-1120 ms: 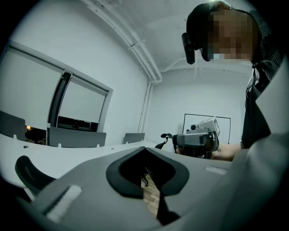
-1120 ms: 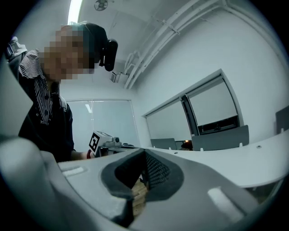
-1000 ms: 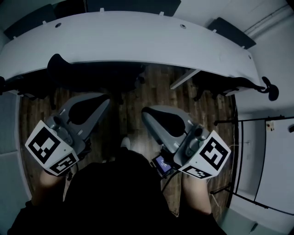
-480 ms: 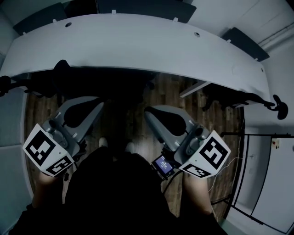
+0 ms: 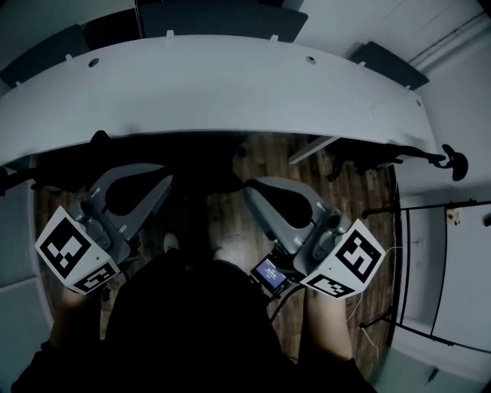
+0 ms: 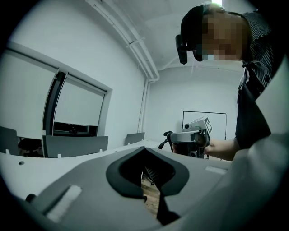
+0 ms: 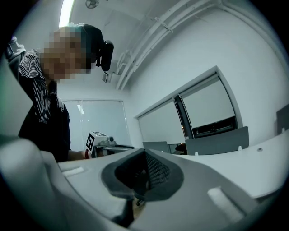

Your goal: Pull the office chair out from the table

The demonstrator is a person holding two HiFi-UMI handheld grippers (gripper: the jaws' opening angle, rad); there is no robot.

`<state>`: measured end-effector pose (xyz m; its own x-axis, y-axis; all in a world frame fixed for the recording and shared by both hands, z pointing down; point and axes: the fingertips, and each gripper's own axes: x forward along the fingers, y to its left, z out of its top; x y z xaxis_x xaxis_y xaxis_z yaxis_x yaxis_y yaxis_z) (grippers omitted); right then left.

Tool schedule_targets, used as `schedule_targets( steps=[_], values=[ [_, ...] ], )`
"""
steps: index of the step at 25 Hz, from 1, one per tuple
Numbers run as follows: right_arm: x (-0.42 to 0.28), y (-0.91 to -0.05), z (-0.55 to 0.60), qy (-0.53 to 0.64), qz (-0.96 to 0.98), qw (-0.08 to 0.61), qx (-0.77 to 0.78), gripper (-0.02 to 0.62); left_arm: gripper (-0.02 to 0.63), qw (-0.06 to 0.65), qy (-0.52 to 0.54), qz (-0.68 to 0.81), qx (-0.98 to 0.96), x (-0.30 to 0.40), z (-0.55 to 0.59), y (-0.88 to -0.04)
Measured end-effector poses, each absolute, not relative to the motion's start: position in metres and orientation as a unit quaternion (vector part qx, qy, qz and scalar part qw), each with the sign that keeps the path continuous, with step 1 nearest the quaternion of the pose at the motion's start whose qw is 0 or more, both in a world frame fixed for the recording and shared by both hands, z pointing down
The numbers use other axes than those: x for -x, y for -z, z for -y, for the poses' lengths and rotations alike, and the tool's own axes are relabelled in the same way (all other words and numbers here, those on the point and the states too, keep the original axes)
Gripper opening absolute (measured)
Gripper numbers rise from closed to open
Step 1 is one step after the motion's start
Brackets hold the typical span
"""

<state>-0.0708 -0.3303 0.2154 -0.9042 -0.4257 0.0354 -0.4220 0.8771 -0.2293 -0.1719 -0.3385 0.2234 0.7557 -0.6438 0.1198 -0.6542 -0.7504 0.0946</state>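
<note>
Left gripper, right gripper nearer table

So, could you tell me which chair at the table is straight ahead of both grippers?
The dark office chair tucked under the near edge of the table; the other chairs stand at its ends or along the far side.

The counter has a smooth, matt, pale top. Below it the floor is brown wood plank with a faint sheen. The office chair shows black open mesh. The left claw and the right claw have grey matt plastic shells lined with dull black, rubbery-looking padding. Their marker cubes are flat black print on white. The person's top is dark matt cloth.
</note>
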Motion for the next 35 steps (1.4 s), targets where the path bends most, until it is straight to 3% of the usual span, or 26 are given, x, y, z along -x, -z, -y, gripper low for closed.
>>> schedule_targets(
  steps=[22, 35],
  values=[
    [0.163, -0.236, 0.329, 0.108, -0.948, -0.028, 0.299, 0.0, 0.003, 0.039, -0.136, 0.169, -0.975, 0.245, 0.333, -0.291],
    [0.163, -0.269, 0.345, 0.119, -0.951, -0.089, 0.27, 0.002, 0.003, -0.003, -0.238, 0.147, -0.96, 0.243, 0.337, -0.33]
  ],
)
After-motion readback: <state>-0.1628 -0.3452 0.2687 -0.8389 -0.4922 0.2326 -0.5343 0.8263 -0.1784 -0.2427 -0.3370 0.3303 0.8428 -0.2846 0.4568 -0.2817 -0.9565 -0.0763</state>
